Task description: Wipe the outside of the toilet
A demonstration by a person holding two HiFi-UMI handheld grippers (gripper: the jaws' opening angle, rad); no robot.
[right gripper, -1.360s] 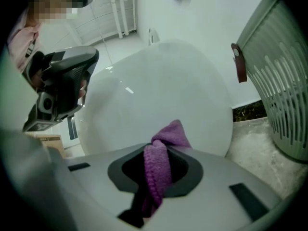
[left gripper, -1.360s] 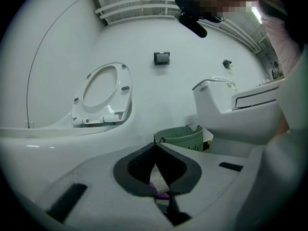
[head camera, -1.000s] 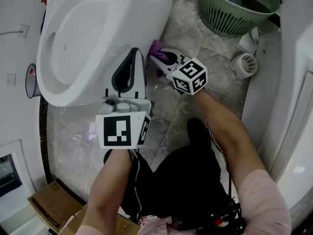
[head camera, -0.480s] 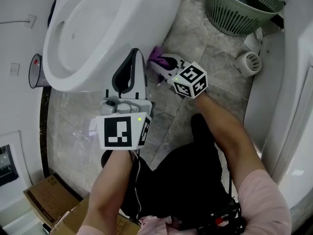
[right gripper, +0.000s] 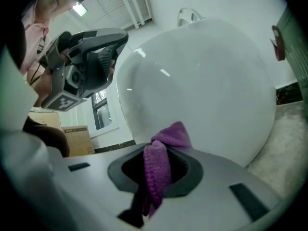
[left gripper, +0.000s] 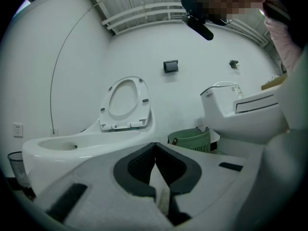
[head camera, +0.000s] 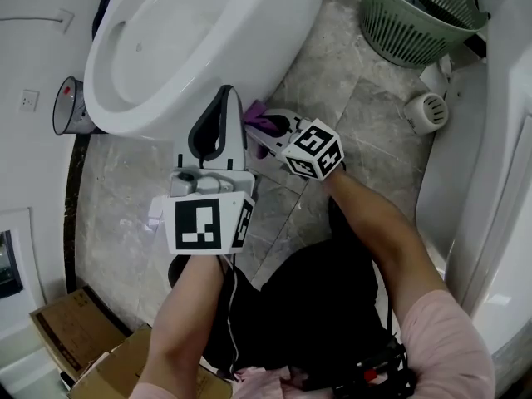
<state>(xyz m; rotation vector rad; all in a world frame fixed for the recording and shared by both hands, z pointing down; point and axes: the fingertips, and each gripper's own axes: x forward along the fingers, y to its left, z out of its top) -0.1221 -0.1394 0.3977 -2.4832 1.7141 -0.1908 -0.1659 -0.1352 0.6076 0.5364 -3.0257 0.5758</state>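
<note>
Right gripper (head camera: 263,128) clamped on purple cloth (right gripper: 158,170) at toilet (head camera: 166,48) exterior
Frame centre: left gripper (head camera: 226,94) jaws pressed together, holding nothing. Beside it, the cloth lies against the bowl's outer wall, upper left. Green basket (head camera: 407,23) upper right.

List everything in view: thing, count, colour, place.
toilet: one, white, upper left of the head view
cloth: one, purple, at the toilet's lower outside
basket: one, green, slatted, on the floor at top right
bin: one, small, greyish, left of the toilet
cardboard boxes: two, brown, bottom left
round vented thing: one, white, on the floor at right
floor: grey marbled tiles
left hand-held gripper: one, white with dark pads, jaws together, empty, beside the toilet
right hand-held gripper: one, white, jaws clamped on the cloth
</note>
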